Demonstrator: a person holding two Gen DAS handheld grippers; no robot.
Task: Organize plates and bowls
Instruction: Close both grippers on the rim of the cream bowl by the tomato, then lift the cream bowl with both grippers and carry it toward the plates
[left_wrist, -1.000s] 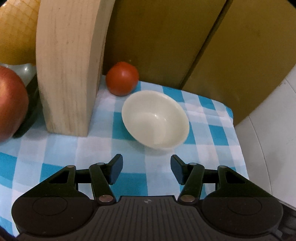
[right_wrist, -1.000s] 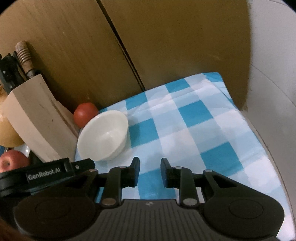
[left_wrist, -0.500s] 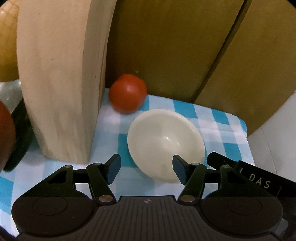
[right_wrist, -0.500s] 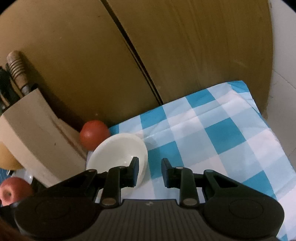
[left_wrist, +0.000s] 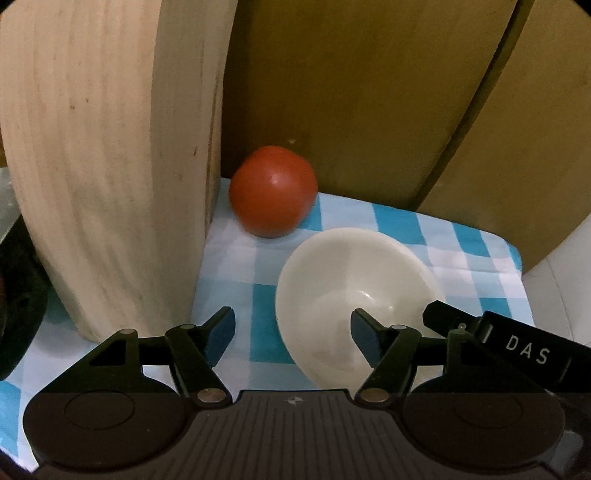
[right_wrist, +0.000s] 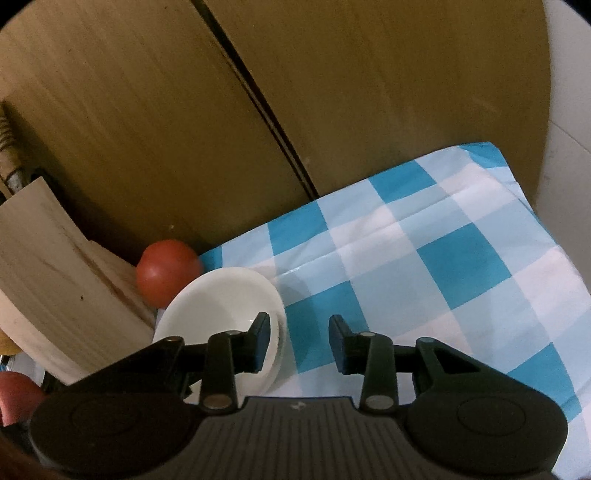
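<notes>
A small white bowl (left_wrist: 354, 291) sits on the blue-and-white checked cloth (left_wrist: 402, 225), just right of a wooden knife block. My left gripper (left_wrist: 293, 334) is open, its right finger over the bowl's inside and its left finger outside the bowl's left rim. In the right wrist view the bowl (right_wrist: 221, 310) lies at lower left. My right gripper (right_wrist: 299, 341) is open, with its left finger inside the bowl and its right finger outside the right rim. The right gripper's finger also shows in the left wrist view at the bowl's right edge.
A red tomato (left_wrist: 273, 190) lies behind the bowl against the brown cabinet doors (left_wrist: 369, 92). The tall wooden knife block (left_wrist: 110, 155) stands close on the left. An apple (right_wrist: 14, 397) shows at far left. White counter (left_wrist: 554, 288) borders the cloth on the right.
Both grippers have moved forward to the bowl. The right gripper has opened wider and now straddles the bowl's right rim. The bowl has not visibly moved.
</notes>
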